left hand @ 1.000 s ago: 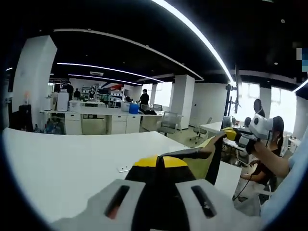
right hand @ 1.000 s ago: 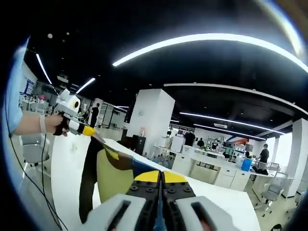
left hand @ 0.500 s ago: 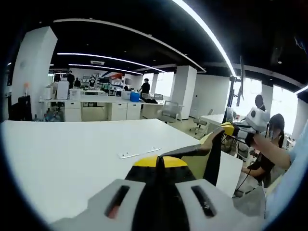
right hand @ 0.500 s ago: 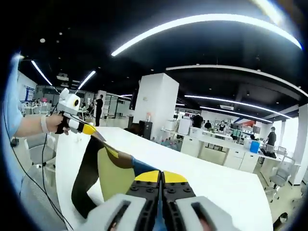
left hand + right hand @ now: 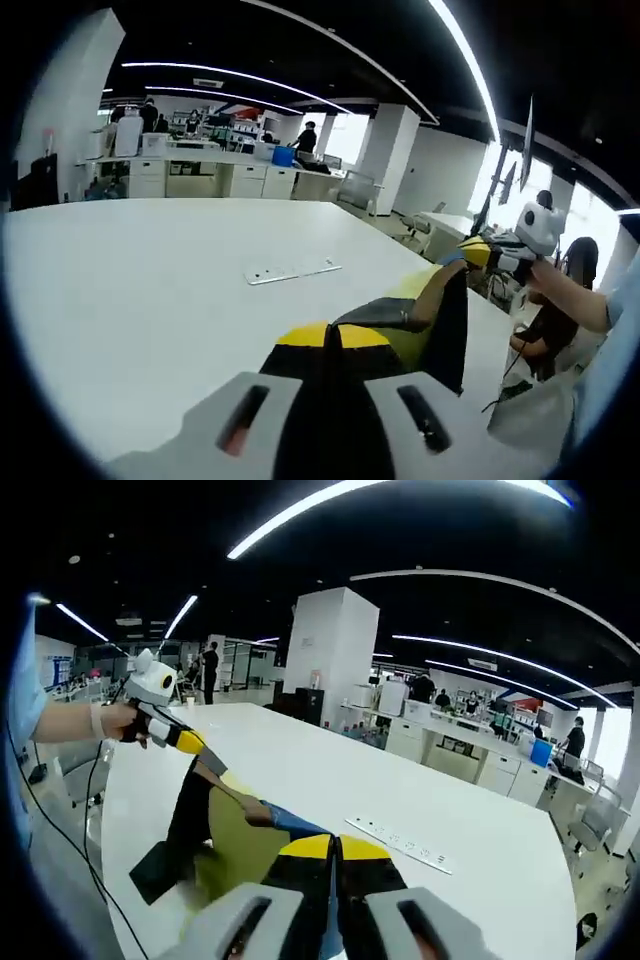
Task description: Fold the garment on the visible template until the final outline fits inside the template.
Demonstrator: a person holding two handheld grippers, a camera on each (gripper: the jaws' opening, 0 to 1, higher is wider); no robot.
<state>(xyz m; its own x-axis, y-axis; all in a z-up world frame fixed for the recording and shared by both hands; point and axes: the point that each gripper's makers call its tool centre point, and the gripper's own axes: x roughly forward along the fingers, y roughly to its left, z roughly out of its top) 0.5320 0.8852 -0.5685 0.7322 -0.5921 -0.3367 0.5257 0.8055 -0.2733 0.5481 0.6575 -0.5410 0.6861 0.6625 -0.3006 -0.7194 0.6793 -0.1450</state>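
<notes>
In the left gripper view, the left gripper point(image 5: 330, 338) rises from the bottom centre with its yellow-tipped jaws pressed together on an edge of the garment point(image 5: 430, 320), a piece of olive-yellow and black cloth that stretches from the jaw tips toward the right of the frame. At its far end the cloth is pinched by the right gripper point(image 5: 478, 252), whose yellow tips sit at the middle right and are gripped by a person's hand point(image 5: 535, 276) with a pale blue sleeve behind it. In the right gripper view, the right gripper point(image 5: 334, 848) comes up from the bottom centre, jaws closed tight with a sliver of blue fabric between them; the garment point(image 5: 235, 830) runs from there to the left, showing a yellow-green panel, a blue strip and a black part that hangs down to the table edge at the lower left. The left gripper point(image 5: 190, 743) holds the cloth's other end at the middle left, carried by a hand point(image 5: 110, 721). The cloth hangs taut between the two grippers above the near edge of a large white table point(image 5: 150, 290). On the tabletop, past the garment, lies a thin pale strip with small marks point(image 5: 398, 844). Beyond are white pillars point(image 5: 335, 650), desks and long ceiling lights point(image 5: 300, 505) in an open office.
</notes>
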